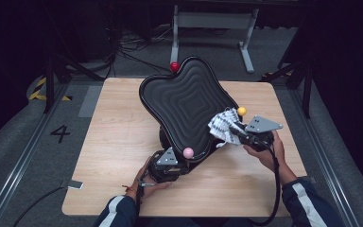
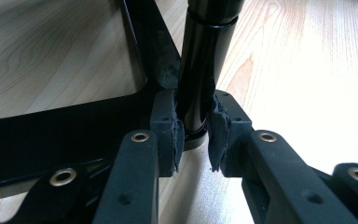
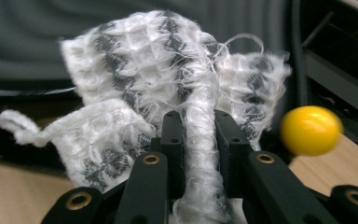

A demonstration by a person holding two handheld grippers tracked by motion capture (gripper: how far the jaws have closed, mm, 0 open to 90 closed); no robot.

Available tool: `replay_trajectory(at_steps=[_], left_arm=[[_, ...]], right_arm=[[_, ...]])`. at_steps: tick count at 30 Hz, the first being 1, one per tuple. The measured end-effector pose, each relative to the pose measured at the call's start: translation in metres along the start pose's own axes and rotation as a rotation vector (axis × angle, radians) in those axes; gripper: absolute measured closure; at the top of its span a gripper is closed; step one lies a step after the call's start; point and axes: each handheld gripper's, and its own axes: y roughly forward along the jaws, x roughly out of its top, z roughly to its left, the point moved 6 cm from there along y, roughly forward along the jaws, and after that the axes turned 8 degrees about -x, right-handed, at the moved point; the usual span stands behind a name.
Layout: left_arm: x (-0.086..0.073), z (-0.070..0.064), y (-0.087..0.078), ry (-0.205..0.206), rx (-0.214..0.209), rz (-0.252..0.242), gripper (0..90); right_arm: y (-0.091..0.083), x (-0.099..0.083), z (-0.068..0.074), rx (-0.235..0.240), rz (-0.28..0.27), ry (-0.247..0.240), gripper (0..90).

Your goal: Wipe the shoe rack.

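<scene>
High view: left gripper [image 1: 172, 163] grips the tilted black tray [image 1: 184, 101] from below, right gripper [image 1: 246, 135] presses a white cloth [image 1: 222, 125] to its rim; left gripper view: jaws clamp the tray's black post [image 2: 200, 70] between the pads; right gripper view: jaws pinch the cloth [image 3: 168, 70], yellow ball [image 3: 310, 129] just beside them.

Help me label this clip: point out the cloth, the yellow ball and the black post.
cloth [image 3: 135, 70], right gripper view, upper waffle-weave fold.
yellow ball [image 3: 310, 129], right gripper view, middle of the ball.
black post [image 2: 204, 60], left gripper view, shaft above the jaws.
</scene>
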Motion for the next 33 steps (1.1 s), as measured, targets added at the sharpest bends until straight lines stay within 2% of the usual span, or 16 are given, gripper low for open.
replay_trajectory(at_steps=[2, 4, 6, 9, 11, 12, 14, 17, 18, 20, 23, 25, 28, 29, 33], left_arm=[[0.0, 0.0, 0.0, 0.001, -0.001, 0.001, 73.2], [0.0, 0.0, 0.0, 0.002, 0.0, 0.0, 73.2], [0.0, 0.0, 0.0, 0.001, 0.0, 0.001, 73.2], [0.0, 0.0, 0.0, 0.004, 0.0, -0.001, 73.2], [0.0, 0.0, 0.0, 0.006, 0.001, -0.001, 73.2], [0.0, 0.0, 0.0, 0.006, 0.002, 0.0, 73.2], [0.0, 0.0, 0.0, 0.009, 0.004, 0.0, 73.2], [0.0, 0.0, 0.001, 0.012, 0.005, -0.001, 73.2], [0.001, 0.0, 0.001, 0.01, 0.007, -0.003, 73.2], [0.001, 0.0, 0.001, 0.011, 0.007, -0.004, 73.3], [0.001, 0.0, 0.001, 0.011, 0.008, -0.003, 73.3], [0.001, 0.0, 0.001, 0.012, 0.005, -0.003, 73.4], [0.0, 0.0, 0.0, 0.006, 0.003, -0.002, 73.3], [0.0, 0.0, 0.0, 0.006, 0.003, -0.002, 73.3], [0.0, 0.0, 0.0, 0.004, 0.002, -0.001, 73.3]], right_arm=[[-0.001, -0.002, 0.01, 0.013, 0.004, -0.026, 76.1], [-0.002, -0.002, 0.025, 0.059, 0.002, -0.044, 76.3], [-0.003, 0.001, 0.037, 0.079, -0.001, -0.083, 76.4], [-0.009, 0.009, 0.061, 0.138, -0.03, -0.126, 76.4], [-0.01, 0.011, 0.065, 0.149, -0.035, -0.135, 76.4], [-0.013, 0.012, 0.074, 0.174, -0.04, -0.14, 76.5], [-0.017, 0.013, 0.085, 0.177, -0.05, -0.163, 76.5], [-0.023, 0.015, 0.096, 0.224, -0.063, -0.156, 75.9], [-0.024, 0.015, 0.102, 0.244, -0.066, -0.169, 75.9], [-0.025, 0.014, 0.107, 0.238, -0.066, -0.197, 76.2], [-0.023, 0.013, 0.103, 0.228, -0.069, -0.191, 76.7], [-0.016, 0.007, 0.082, 0.17, -0.043, -0.14, 76.9], [-0.007, 0.0, 0.061, 0.098, -0.015, -0.117, 77.3], [-0.007, 0.0, 0.061, 0.098, -0.015, -0.117, 77.3], [0.001, -0.013, 0.032, -0.007, 0.027, -0.077, 78.0]])
